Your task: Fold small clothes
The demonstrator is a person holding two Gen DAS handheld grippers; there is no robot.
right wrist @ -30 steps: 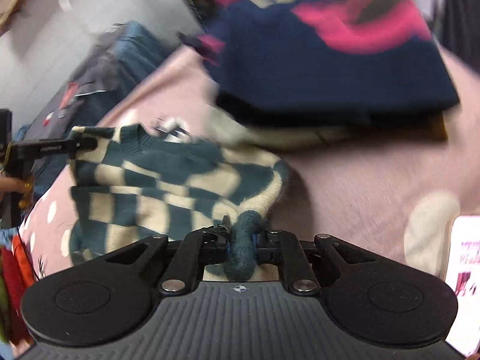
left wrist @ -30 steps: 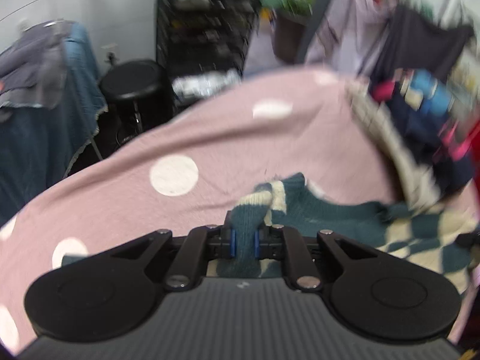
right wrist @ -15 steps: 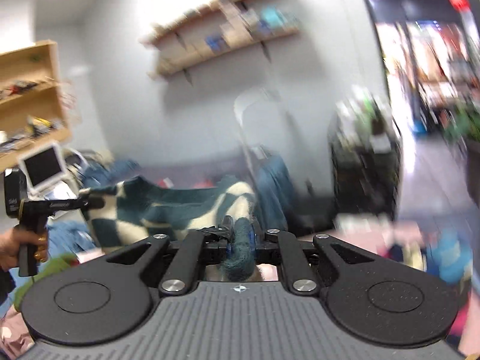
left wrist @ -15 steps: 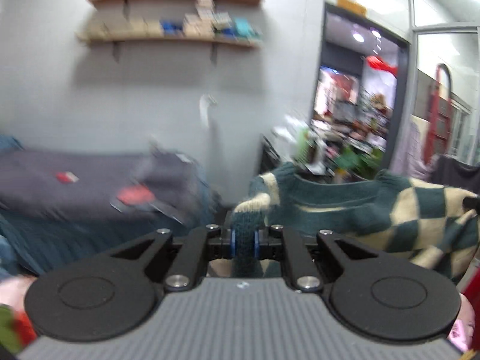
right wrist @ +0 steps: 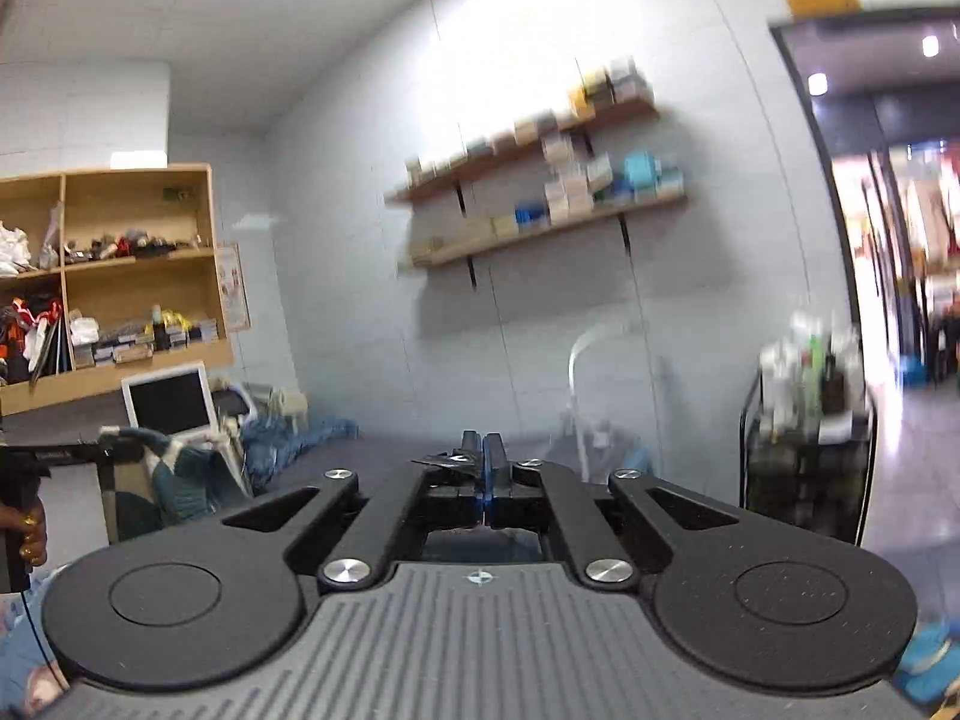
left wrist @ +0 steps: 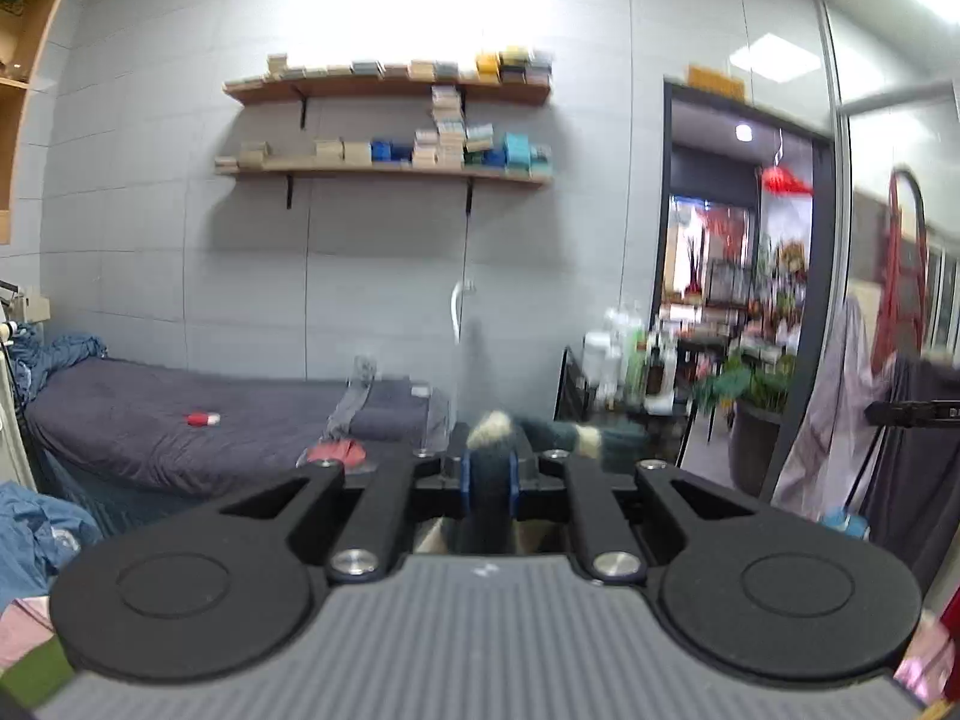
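Room: grey tiled wall, two wooden shelves above a bed.
Sweater: teal-cream knit, below the shelves, hanging down.
Left claw: clenched on sweater.
Right claw: clamped together, nothing held.

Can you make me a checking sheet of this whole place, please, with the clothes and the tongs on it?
Surface: nothing seen.
Job's things: teal-and-cream sweater, held up in the air.
Clutter: blue clothes heap; bottles on a rack.
Tongs: left tongs shut on the teal-and-cream sweater; right tongs shut, empty.
Cables: thin cord below the hand.
Surroundings: wall shelves, bed, wooden cubby.
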